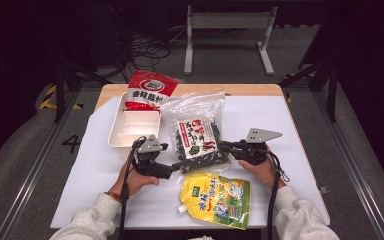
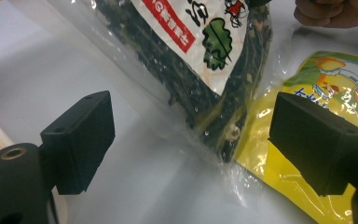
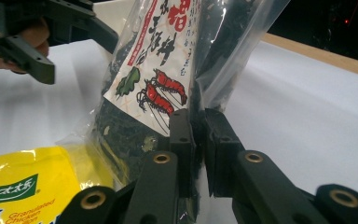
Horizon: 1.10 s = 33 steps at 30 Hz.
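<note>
- While the person's forearms are coming in from the near edge of the table [image 1: 300, 130], the yellow pouch [image 1: 216, 199] is lying flat on the white sheet closest to the person, its white spout pointing toward the left hand [image 1: 136, 181]
- The left gripper [image 1: 176, 166] is reaching toward the lower left corner of the clear seaweed bag [image 1: 199, 136]; in the left gripper view its two black jaws are standing wide apart, one on each side of that corner [image 2: 214, 140], gripping nothing, with the yellow pouch [image 2: 307, 140] lying just behind the jaw on the right
- The right gripper [image 1: 224, 145] is pinching the bag's right edge; in the right gripper view its jaws are pressed together on the clear film and dark contents of the seaweed bag [image 3: 158, 79], just below the red shrimp drawings on the label
- The seaweed bag is sitting between the two grippers, its lower edge just beside the pouch's top edge, and in the right gripper view it is standing up from the sheet rather than lying flat
- The right hand [image 1: 260, 172] is holding its gripper just right of the bag
- Beyond the left gripper, a white tray [image 1: 119, 131] with dividers is resting on the sheet
- At the far end, a red packet [image 1: 150, 89] is leaning in the tray's back compartment, rising above its rim
</note>
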Motion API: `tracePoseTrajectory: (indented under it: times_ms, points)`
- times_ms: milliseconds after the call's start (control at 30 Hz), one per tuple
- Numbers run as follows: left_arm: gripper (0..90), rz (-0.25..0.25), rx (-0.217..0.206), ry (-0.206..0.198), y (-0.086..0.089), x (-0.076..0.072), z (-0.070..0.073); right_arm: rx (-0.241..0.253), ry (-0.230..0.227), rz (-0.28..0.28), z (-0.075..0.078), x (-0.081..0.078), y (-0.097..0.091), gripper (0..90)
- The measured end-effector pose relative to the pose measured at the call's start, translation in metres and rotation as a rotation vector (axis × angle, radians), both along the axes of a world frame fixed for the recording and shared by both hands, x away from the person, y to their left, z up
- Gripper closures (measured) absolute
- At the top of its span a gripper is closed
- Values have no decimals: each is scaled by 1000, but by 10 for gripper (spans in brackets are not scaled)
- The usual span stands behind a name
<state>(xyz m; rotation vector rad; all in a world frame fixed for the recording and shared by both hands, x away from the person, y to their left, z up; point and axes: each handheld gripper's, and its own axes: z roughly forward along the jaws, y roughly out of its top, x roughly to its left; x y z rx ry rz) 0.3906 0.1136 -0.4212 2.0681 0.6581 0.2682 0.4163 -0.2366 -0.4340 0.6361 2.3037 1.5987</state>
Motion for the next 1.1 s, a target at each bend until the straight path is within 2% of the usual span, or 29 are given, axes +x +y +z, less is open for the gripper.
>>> tracePoseTrajectory:
  times_ms: [33, 67, 133, 200, 233, 300, 367, 467, 533, 600, 633, 733, 833, 867, 900, 933, 967, 1033, 1100]
  points:
    - [136, 20, -2, 3, -1, 2, 0, 3, -9, 9, 1, -2, 0, 826]
    - [130, 44, -31, 12, 0, 5, 1, 2, -13, 11, 1, -3, 0, 827]
    - [135, 53, -40, 19, 1, 6, 1, 0, -17, 18, 2, -4, 1, 827]
    - [133, 34, -52, 23, 0, 7, 3, 5, -27, 38, 3, -7, 1, 827]
    - [134, 26, -43, 8, -2, 6, 4, 8, -29, 43, 3, -8, 1, 827]
    - [134, 16, -39, 5, -3, 6, 6, 10, -37, 57, 4, -10, 1, 826]
    - [134, 4, -49, 4, -4, 7, 8, 12, -37, 64, 4, -11, 1, 826]
    - [170, -11, -70, -14, -6, 6, 12, 7, -50, 79, 5, -14, 5, 824]
    - [178, -16, -80, -43, -6, 5, 17, -2, -63, 87, 7, -18, 9, 821]
    - [229, -11, -102, -49, -5, 4, 19, -12, -78, 85, 8, -20, 12, 817]
    - [259, -3, -101, -53, -4, 4, 21, -13, -82, 82, 9, -21, 12, 816]
    - [348, -4, -139, -61, 1, 5, 26, -21, -92, 71, 11, -23, 15, 814]
    - [461, -68, -179, -59, 3, 2, 30, -24, -98, 65, 13, -25, 18, 814]
    - [519, -68, -179, -59, 3, 2, 30, -31, -105, 61, 14, -26, 20, 814]
    - [592, -131, -196, -82, 2, -2, 33, -33, -108, 55, 15, -27, 21, 813]
    - [640, -131, -196, -82, 2, -2, 33, -33, -108, 55, 15, -27, 21, 813]
    - [665, -148, -192, -99, 1, -5, 35, -32, -93, 46, 16, -27, 21, 810]
    - [688, -167, -182, -122, 0, -9, 39, -29, -89, 45, 15, -26, 22, 806]
    - [729, -174, -191, -118, 0, -11, 42, -25, -87, 38, 16, -27, 23, 790]
